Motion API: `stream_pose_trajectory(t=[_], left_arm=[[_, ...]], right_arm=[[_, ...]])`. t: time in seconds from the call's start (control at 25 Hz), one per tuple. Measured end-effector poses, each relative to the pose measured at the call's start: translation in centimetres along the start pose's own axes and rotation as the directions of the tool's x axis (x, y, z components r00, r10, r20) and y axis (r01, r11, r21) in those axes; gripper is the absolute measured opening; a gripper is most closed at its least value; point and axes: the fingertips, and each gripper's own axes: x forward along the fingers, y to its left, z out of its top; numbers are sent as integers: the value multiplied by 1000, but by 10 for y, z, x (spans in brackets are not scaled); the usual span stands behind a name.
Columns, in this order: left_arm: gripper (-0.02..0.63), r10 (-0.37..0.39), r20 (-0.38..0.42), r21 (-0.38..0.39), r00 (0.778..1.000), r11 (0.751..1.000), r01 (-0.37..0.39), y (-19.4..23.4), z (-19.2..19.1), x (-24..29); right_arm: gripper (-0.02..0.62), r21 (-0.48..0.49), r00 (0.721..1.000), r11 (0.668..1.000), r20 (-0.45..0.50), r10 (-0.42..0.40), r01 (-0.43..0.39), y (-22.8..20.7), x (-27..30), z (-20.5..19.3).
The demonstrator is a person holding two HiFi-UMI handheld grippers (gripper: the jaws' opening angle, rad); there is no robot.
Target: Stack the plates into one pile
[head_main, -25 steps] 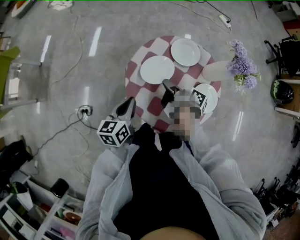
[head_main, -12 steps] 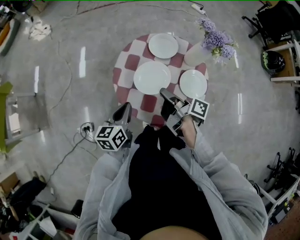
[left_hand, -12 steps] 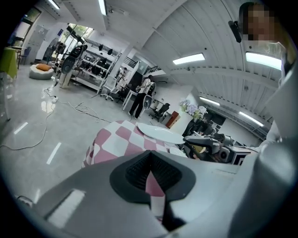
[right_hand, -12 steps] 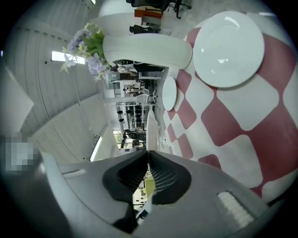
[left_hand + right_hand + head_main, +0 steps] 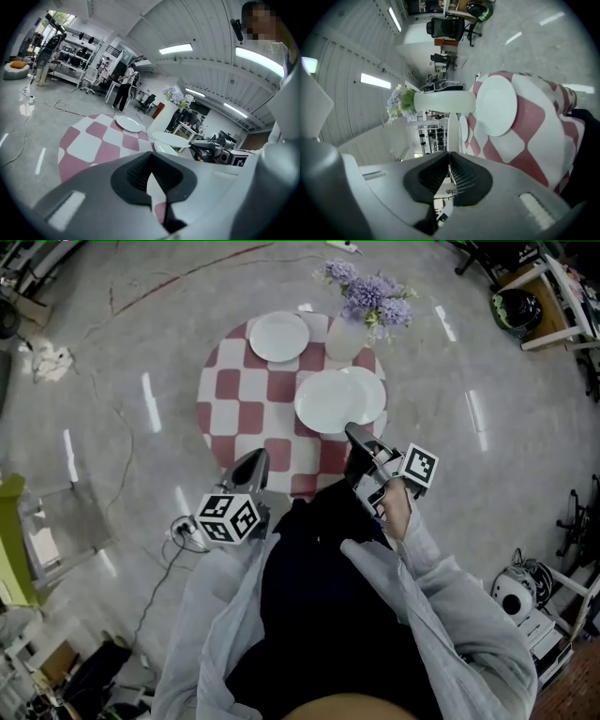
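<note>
A round table with a red and white check cloth bears three white plates. My right gripper is shut on the near rim of one plate and holds it just above a second plate, partly over it. In the left gripper view the held plate hangs over the lower one. In the right gripper view it runs edge-on out of the shut jaws. The third plate lies at the far left. My left gripper is shut and empty at the table's near edge.
A white vase with purple flowers stands on the table's far side, close behind the two overlapping plates. Cables lie on the grey floor at the left. Shelves and chairs ring the room.
The right gripper has carried its plate sideways from the table's middle until it overlaps the plate on the right. The head view has swung round, and the left gripper has shifted a little.
</note>
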Motion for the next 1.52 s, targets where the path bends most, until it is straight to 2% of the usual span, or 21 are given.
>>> stream_pose_trajectory(t=[0.24, 0.64, 0.88, 1.12, 1.32, 1.52], left_arm=[[12, -44, -43, 38, 998, 998, 46, -12, 4, 18], [12, -11, -89, 31, 996, 999, 13, -6, -4, 21], [12, -3, -87, 19, 996, 1000, 4, -5, -4, 24], [12, -2, -70, 3, 998, 1000, 3, -7, -4, 25], [12, 15, -56, -6, 998, 1000, -16, -1, -4, 16], [12, 30, -46, -21, 998, 999, -31, 2, -7, 8]], right_arm=[[23, -9, 995, 999, 87, -43, 44, -28, -23, 42], [17, 40, 985, 995, 145, -93, 88, -69, -27, 75], [15, 78, 971, 985, 171, -167, 156, -84, -27, 81], [20, 118, 937, 957, 201, -285, 266, -101, -28, 82], [26, 198, 920, 939, 223, -322, 281, -120, -32, 85], [43, 180, 916, 939, 227, -330, 293, -113, -28, 85]])
